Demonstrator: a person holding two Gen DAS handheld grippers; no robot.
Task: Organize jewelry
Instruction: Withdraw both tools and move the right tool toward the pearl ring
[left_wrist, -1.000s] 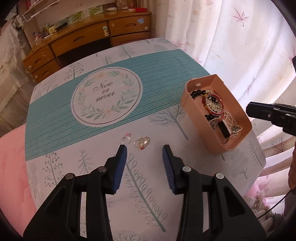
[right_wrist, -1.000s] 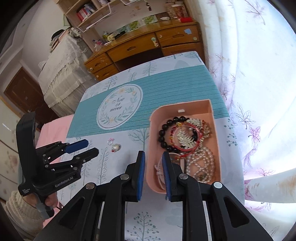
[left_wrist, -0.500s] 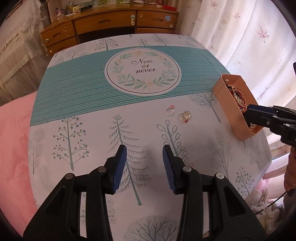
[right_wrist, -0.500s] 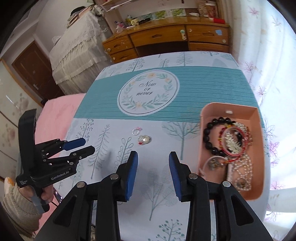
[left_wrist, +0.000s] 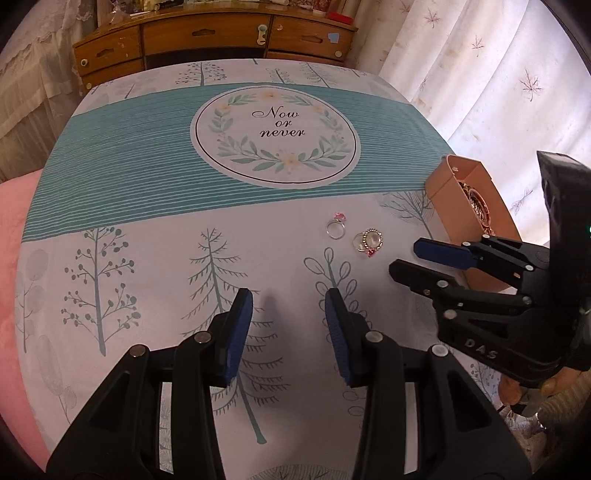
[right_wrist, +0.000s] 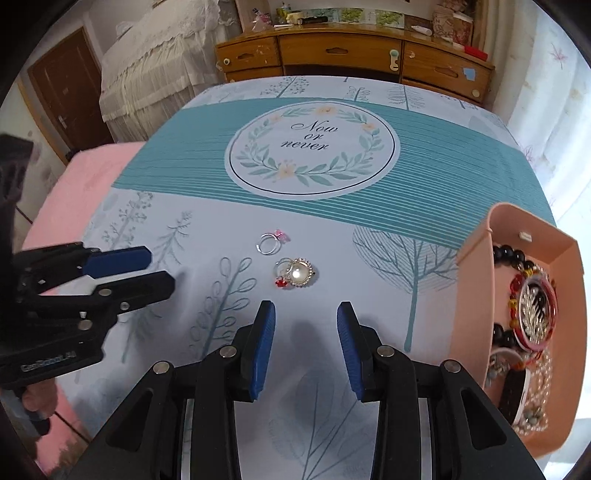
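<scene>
Pearl ring straight ahead of the right claw, box off to its right.

The pearl ring (right_wrist: 301, 272), round with a sparkling rim and a small red stone beside it, lies flat on the surface (right_wrist: 369, 295), just in front of the right claw (right_wrist: 306, 349), which is spread and holds nothing. A thin ring with a pink stone (right_wrist: 271, 242) lies just beyond it. The left claw (left_wrist: 288, 338), also spread and holding nothing, is farther from the rings. The pink box (right_wrist: 472, 295) of bracelets stands well apart at the right.

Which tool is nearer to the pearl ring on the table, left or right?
Right. The right tool sits open just before the pearl ring; the left tool is farther, off to its left.
</scene>
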